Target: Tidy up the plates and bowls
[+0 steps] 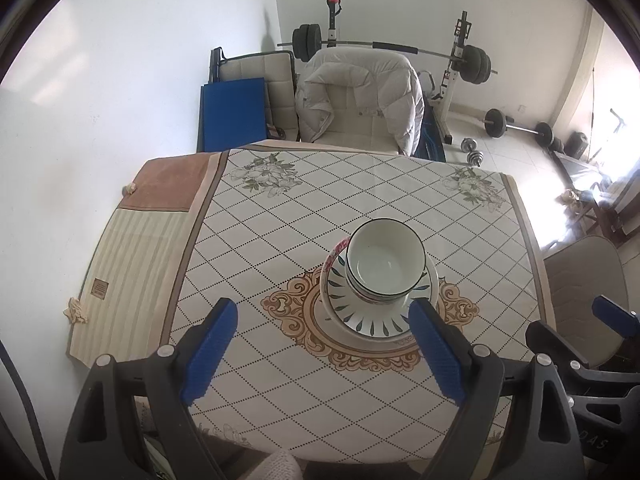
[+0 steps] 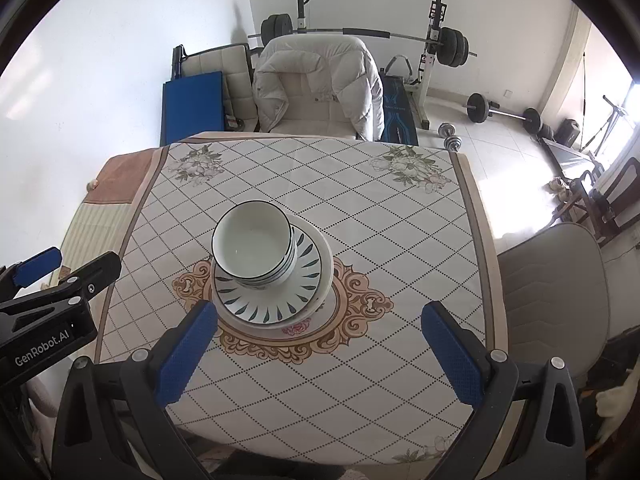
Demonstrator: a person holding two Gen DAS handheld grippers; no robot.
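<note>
Both bowls (image 1: 384,264) sit stacked on the plates (image 1: 376,320) in the middle of the table (image 1: 280,216). The left gripper (image 1: 320,320) and right gripper (image 2: 320,320) hang above it, jaws spread wide, holding nothing.

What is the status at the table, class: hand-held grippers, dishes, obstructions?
Left hand-held gripper open, empty. Right hand-held gripper open, empty. Bowls nested on stacked plates, centre of tablecloth. Nothing between grippers and stack.
</note>
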